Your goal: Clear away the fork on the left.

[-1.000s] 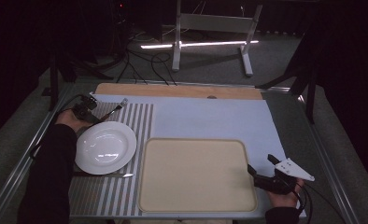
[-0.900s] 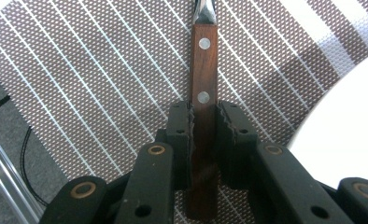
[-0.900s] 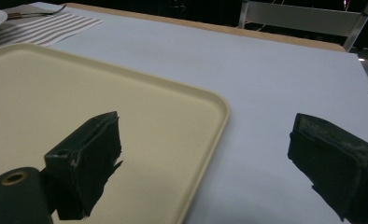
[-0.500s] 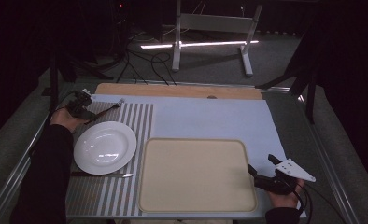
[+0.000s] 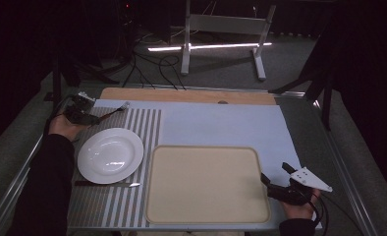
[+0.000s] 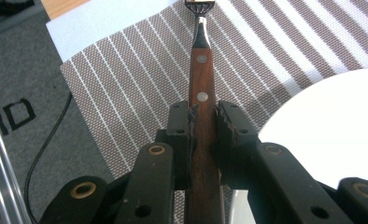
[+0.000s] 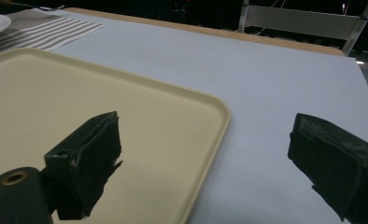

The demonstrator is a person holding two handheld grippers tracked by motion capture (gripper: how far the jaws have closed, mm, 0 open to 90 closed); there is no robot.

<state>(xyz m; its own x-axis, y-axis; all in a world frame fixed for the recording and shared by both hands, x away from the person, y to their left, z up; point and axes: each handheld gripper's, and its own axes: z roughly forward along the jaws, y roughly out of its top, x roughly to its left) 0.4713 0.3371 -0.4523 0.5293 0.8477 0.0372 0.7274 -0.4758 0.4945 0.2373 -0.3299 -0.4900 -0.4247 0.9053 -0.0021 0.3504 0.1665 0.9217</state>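
Left gripper (image 6: 203,121) is clamping a wooden-handled fork (image 6: 200,79) by its handle — tines are pointing out over the striped placemat (image 5: 132,132) near the table's far-left corner, just beside the white plate (image 5: 110,155). Right gripper (image 5: 275,179) is resting with jaws spread wide, holding nothing — sitting at the near-right edge beside the beige tray (image 5: 206,184).
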